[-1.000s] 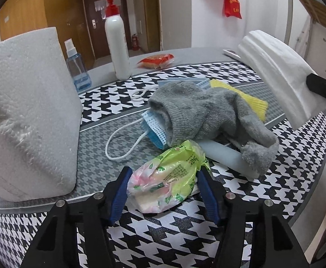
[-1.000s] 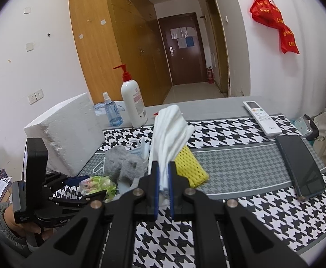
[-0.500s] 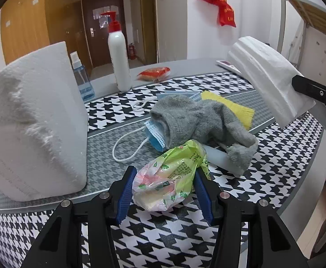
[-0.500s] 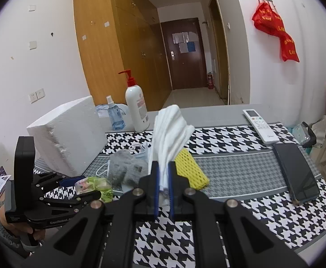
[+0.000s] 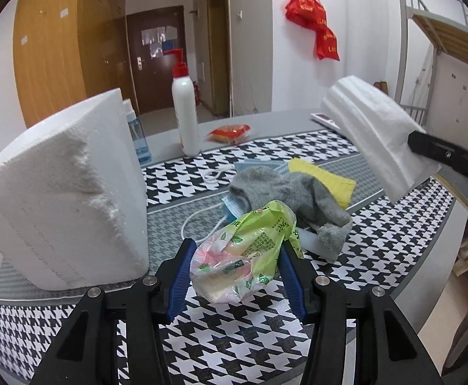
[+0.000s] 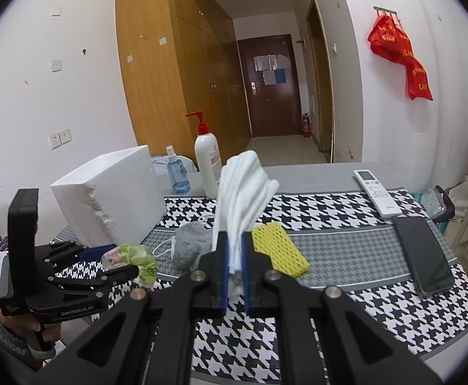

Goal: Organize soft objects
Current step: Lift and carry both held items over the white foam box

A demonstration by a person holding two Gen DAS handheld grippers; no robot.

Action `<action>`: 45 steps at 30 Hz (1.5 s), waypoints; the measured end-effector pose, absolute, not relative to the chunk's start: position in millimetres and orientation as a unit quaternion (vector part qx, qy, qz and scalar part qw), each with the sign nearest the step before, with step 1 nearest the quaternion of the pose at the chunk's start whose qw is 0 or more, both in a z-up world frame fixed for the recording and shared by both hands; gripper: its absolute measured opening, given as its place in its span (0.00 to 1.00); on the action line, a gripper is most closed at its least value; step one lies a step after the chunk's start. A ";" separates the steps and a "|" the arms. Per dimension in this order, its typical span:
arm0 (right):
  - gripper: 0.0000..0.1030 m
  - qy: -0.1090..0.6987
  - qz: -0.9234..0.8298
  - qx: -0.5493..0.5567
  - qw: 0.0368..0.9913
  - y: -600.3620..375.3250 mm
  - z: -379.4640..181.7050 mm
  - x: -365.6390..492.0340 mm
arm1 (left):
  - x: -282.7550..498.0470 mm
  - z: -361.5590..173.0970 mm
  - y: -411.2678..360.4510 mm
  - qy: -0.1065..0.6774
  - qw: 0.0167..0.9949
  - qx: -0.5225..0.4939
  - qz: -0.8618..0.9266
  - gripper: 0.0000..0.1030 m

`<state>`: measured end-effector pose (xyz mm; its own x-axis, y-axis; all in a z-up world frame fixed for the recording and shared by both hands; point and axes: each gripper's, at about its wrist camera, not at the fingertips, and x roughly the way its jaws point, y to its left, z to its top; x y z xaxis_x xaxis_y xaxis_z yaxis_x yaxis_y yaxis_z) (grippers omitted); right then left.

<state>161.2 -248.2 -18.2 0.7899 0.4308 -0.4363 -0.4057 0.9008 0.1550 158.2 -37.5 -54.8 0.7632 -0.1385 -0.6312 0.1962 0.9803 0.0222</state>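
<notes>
Both grippers are loaded right now. The left gripper (image 5: 235, 271) has its blue fingers (image 5: 178, 277) pinching a crinkly green tissue pack (image 5: 245, 256) with a pink flower print, and the pack hangs clear of the houndstooth counter (image 5: 234, 346). From the right wrist view that same pack sits at about 9 o'clock, poking out of the black frame.

The right gripper (image 6: 234, 271) has its fingers pressed nearly together on a folded white cloth (image 6: 240, 192), which stands up and fans out above them. In the left wrist view the cloth floats at roughly 2 o'clock.

Left on the counter, around the middle of the left view: a grey sock (image 5: 285, 192) draped over a blue face mask (image 5: 232, 205), with a yellow mesh sleeve (image 5: 324, 179) just beside it toward 1 o'clock.

A big white foam block (image 5: 64, 192) fills 9 o'clock, with a small blue spray bottle (image 6: 177, 176) and a white pump bottle (image 5: 186, 115) behind it. There's a red snack packet (image 5: 230, 131) near the back edge. In the right view, a white remote (image 6: 377, 192) and a dark phone (image 6: 426, 253) lie at about 3 o'clock.
</notes>
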 end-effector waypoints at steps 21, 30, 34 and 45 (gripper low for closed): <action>0.10 0.222 0.230 0.019 0.947 -229.9 -3.0 155.3 | 137.7 -10.8 -18.3 0.258 0.963 0.031 -0.073 0.52; 0.10 0.209 0.246 0.016 0.946 -218.0 6.9 152.9 | 133.4 6.3 -6.8 0.233 0.970 0.029 -0.057 0.52; 0.10 0.204 0.251 0.011 0.946 -211.9 10.8 154.8 | 134.2 14.0 0.0 0.225 0.973 0.020 -0.047 0.52; 0.10 0.192 0.267 0.010 0.944 -198.8 24.2 161.0 | 131.5 35.0 18.3 0.200 0.979 0.008 -0.031 0.52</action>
